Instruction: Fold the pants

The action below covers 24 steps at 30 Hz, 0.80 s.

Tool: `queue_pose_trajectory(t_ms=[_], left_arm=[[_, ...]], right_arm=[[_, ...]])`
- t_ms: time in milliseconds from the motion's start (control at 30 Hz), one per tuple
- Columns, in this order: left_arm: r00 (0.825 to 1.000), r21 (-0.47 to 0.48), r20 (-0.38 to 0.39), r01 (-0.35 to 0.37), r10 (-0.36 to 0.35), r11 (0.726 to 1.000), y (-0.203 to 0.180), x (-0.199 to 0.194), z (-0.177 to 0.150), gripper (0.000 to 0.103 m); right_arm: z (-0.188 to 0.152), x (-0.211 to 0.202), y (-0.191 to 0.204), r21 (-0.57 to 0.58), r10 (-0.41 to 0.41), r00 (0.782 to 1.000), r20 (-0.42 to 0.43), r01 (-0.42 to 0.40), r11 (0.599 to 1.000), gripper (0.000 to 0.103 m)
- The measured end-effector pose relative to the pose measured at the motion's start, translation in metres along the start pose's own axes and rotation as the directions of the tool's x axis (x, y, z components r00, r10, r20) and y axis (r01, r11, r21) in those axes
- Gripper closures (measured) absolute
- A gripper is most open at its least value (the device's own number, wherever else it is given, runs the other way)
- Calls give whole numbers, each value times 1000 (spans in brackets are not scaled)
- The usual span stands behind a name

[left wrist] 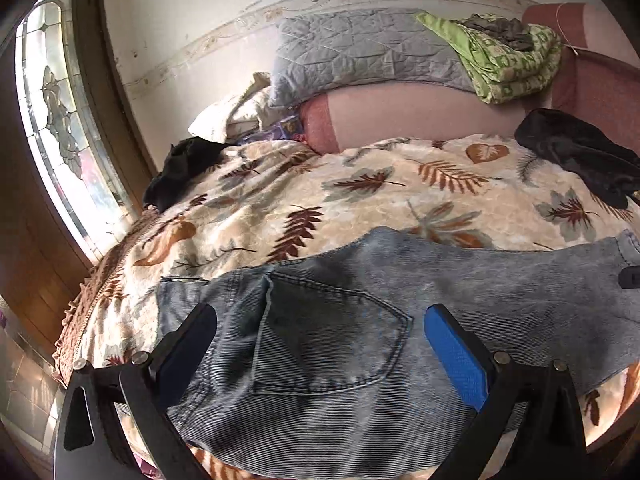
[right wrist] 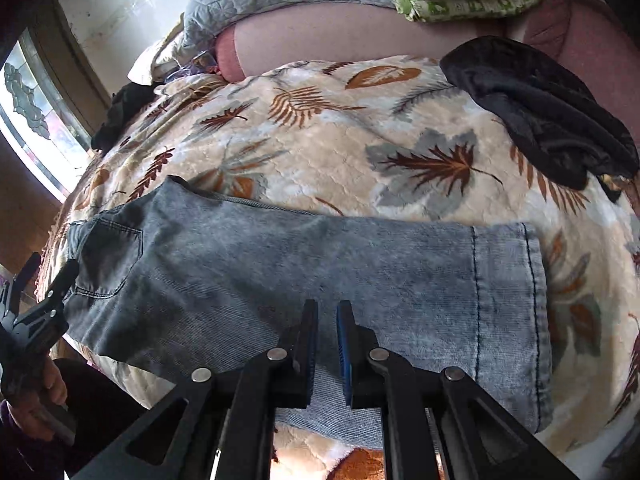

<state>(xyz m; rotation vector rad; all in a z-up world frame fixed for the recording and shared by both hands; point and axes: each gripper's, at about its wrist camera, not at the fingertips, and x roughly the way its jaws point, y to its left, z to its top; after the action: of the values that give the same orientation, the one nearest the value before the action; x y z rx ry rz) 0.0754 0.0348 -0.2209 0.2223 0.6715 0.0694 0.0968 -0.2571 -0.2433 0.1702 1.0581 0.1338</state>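
Grey-blue denim pants (left wrist: pixel 400 300) lie flat across the near edge of a bed, legs stacked, back pocket (left wrist: pixel 328 340) up at the waist end. In the right wrist view the pants (right wrist: pixel 320 272) run left to right, with the hem (right wrist: pixel 508 312) at the right. My left gripper (left wrist: pixel 320 320) is open, its fingers either side of the pocket, just above the cloth. It also shows in the right wrist view (right wrist: pixel 44 280). My right gripper (right wrist: pixel 327 320) hovers over the leg's near edge, jaws nearly together with a narrow gap, nothing between them.
The bed has a cream leaf-print blanket (left wrist: pixel 360 192). Dark garments lie at the left (left wrist: pixel 180 168) and at the right (left wrist: pixel 580 152). A grey quilt (left wrist: pixel 360 48) and a green folded blanket (left wrist: pixel 508 60) sit at the head. A window (left wrist: pixel 60 120) is at the left.
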Motion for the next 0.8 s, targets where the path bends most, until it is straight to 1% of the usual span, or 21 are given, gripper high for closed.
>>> queue_pose_trajectory(t_ms=[67, 167, 200, 300, 367, 433, 467, 567, 633, 700, 733, 767, 800], left_arm=[[997, -12, -51, 51, -52, 999, -13, 7, 4, 0], [988, -40, -130, 83, -88, 996, -31, 22, 8, 0], [985, -40, -150, 82, -87, 996, -37, 27, 7, 0], [978, -8, -206, 41, -42, 999, -50, 45, 0, 0], [964, 6, -267, 10, -8, 1000, -52, 61, -7, 0], [946, -3, -324, 10, -10, 1000, -52, 75, -16, 0], [941, -15, -338, 14, -18, 1000, -52, 78, -21, 0], [942, -59, -331, 32, -50, 998, -46, 82, -27, 0], [945, -57, -323, 38, -54, 998, -46, 85, -31, 0], [948, -28, -318, 26, -33, 999, -51, 85, -31, 0], [944, -18, -329, 24, -29, 1000, -52, 86, -28, 0], [935, -24, -354, 30, -37, 999, -50, 88, -25, 0], [920, -38, -388, 41, -53, 998, -47, 90, -20, 0]], right_arm=[[-8, 6, -9, 30, 11, 1000, -7, -11, 999, 91], [-18, 15, -18, 28, -25, 1000, -15, 25, 999, 91], [-20, 17, -22, 35, -26, 1000, -13, 27, 999, 91], [-23, 25, -31, 50, -17, 1000, -13, 18, 999, 91], [-24, 31, -34, 50, -17, 1000, -19, 18, 999, 91], [-22, 34, -37, 66, -5, 1000, -20, 6, 998, 91], [-21, 35, -39, 74, 2, 1000, -18, -1, 997, 91], [-22, 39, -45, 112, 29, 999, -18, -27, 993, 91], [-23, 41, -48, 132, 46, 999, -15, -44, 990, 91], [-23, 43, -48, 122, 52, 999, -17, -49, 991, 91], [-23, 42, -47, 111, 49, 999, -15, -47, 993, 91], [-23, 41, -46, 102, 46, 999, -13, -45, 994, 91], [-22, 39, -45, 105, 48, 999, -9, -47, 993, 91]])
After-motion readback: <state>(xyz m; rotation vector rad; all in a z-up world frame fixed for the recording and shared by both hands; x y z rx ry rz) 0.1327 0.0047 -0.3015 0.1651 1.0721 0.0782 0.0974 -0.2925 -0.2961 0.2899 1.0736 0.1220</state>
